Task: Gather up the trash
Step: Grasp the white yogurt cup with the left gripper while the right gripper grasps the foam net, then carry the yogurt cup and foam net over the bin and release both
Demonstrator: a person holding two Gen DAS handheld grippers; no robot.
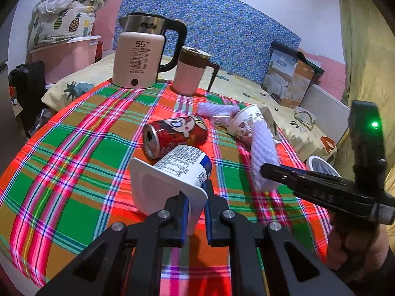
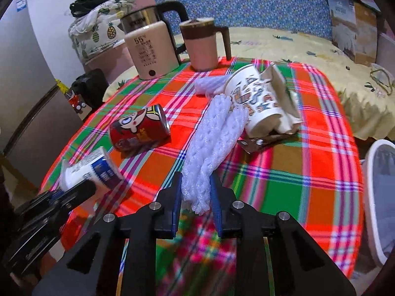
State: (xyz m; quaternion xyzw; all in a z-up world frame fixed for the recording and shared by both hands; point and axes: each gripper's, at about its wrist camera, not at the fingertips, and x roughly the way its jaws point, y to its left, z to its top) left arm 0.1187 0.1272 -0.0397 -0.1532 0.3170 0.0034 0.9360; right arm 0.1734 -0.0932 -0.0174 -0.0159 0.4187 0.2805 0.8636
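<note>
My left gripper (image 1: pixel 196 197) is shut on the rim of a white yogurt cup (image 1: pixel 172 175), which lies tilted on the plaid tablecloth (image 1: pixel 74 148); the cup also shows in the right wrist view (image 2: pixel 86 170). My right gripper (image 2: pixel 196 192) is shut on the near end of a white foam net sleeve (image 2: pixel 212 143), also seen in the left wrist view (image 1: pixel 263 153). A red soda can (image 1: pixel 175 135) lies on its side behind the cup. A patterned paper cup (image 2: pixel 256 98) lies tipped over with torn paper and a brown wrapper (image 2: pixel 259 143).
An electric kettle (image 1: pixel 138 56) and a pink mug (image 1: pixel 191 71) stand at the table's far edge. A white waste bin (image 2: pixel 380 197) sits off the table's right side. A bed (image 2: pixel 321 49) with a box lies beyond.
</note>
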